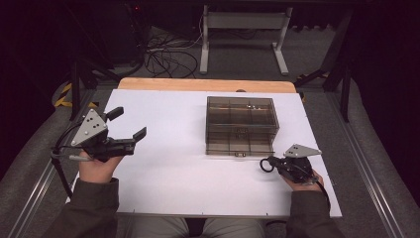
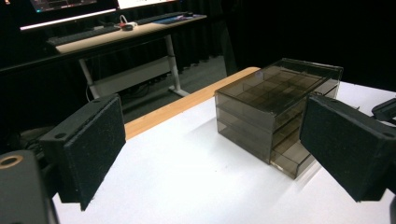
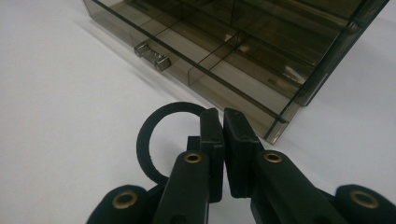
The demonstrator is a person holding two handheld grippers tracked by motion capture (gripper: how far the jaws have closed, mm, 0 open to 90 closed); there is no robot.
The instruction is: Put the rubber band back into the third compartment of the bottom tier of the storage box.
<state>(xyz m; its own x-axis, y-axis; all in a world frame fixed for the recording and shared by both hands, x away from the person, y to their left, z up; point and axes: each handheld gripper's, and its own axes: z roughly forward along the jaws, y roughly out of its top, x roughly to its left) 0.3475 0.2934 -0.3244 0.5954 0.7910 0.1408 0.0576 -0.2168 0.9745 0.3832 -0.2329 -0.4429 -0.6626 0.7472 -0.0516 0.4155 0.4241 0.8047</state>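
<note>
A white table [image 1: 163, 173] is set before a dark room. At its left, the left gripper [image 1: 130, 125] is held with jaws spread wide and empty. Mid-table stands the smoky drawer box [image 1: 240, 125]. At right, just before it, a black ring [image 3: 152, 140] is pinched in the clenched right gripper [image 3: 223, 122]. Stowing seems underway; next, a drawer handle [image 3: 152, 54] likely needs pulling.

We see a black ring [image 3: 148, 140] held upright at the right gripper's [image 3: 223, 122] closed jaws, pinched at one edge, its loop standing out to the side over the white table; just beyond it sits a smoky transparent drawer box [image 1: 240, 125], its bottom drawer slightly out, small metal handle [image 3: 152, 55] facing us.
</note>
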